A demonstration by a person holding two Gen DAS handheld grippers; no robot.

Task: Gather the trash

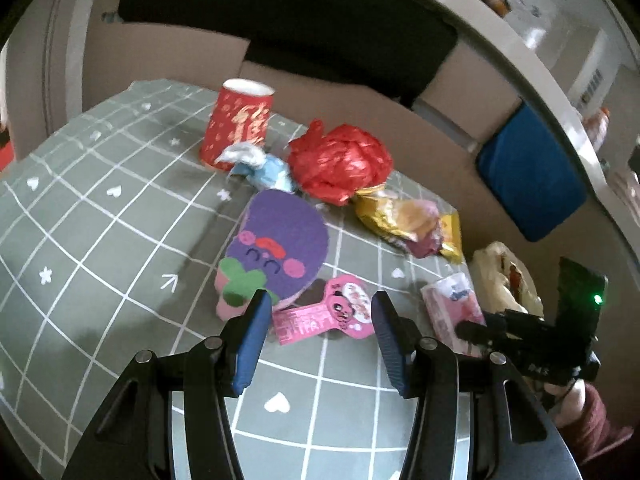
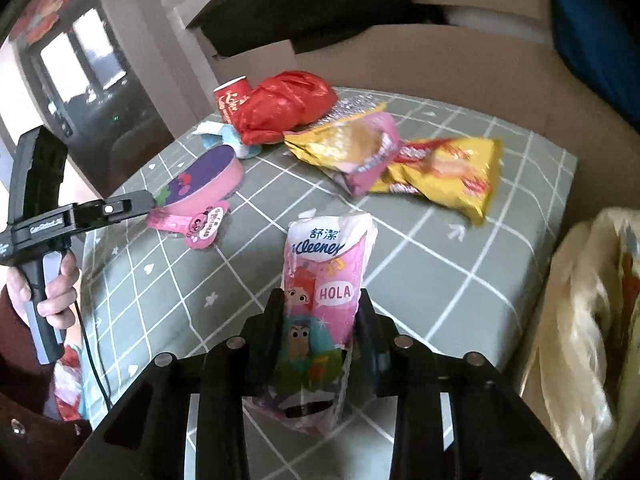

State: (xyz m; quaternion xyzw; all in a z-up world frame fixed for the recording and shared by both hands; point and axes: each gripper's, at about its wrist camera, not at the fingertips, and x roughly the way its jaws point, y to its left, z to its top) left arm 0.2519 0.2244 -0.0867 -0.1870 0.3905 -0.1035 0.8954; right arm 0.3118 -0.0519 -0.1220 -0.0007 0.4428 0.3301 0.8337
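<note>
A: Two tools appear in this figure. The right tool point(image 2: 320, 304) is closed on the tissue pack point(image 2: 324, 280), which stands lifted above the counter point(image 2: 460, 280), pinched at its lower half. The left tool point(image 1: 318, 312) is spread wide and holds nothing, with the pink wrapper point(image 1: 324, 316) lying flat on the counter between its fingertips point(image 1: 256, 312).

B: Where should the pack go?

A: Probably the pale plastic bag point(image 2: 592, 320) at the counter's right edge, which looks like the collection point. Carry the pack level, bring it over the bag's opening before releasing, and keep the squeeze moderate, since the soft pack is likely to buckle and slip.

B: And the left side?

A: The wrapper lies just beside the purple felt piece point(image 1: 276, 252). A thin, flat film is hard to catch, so lower the tips until they touch the cloth on both sides, then close slowly to crease it upward, steering clear of the felt.

B: What remains?

A: The red cup point(image 1: 236, 124), crumpled red bag point(image 1: 340, 164), blue-white scrap point(image 1: 260, 164) and yellow snack bags point(image 2: 440, 172) still sit at the far side.
</note>
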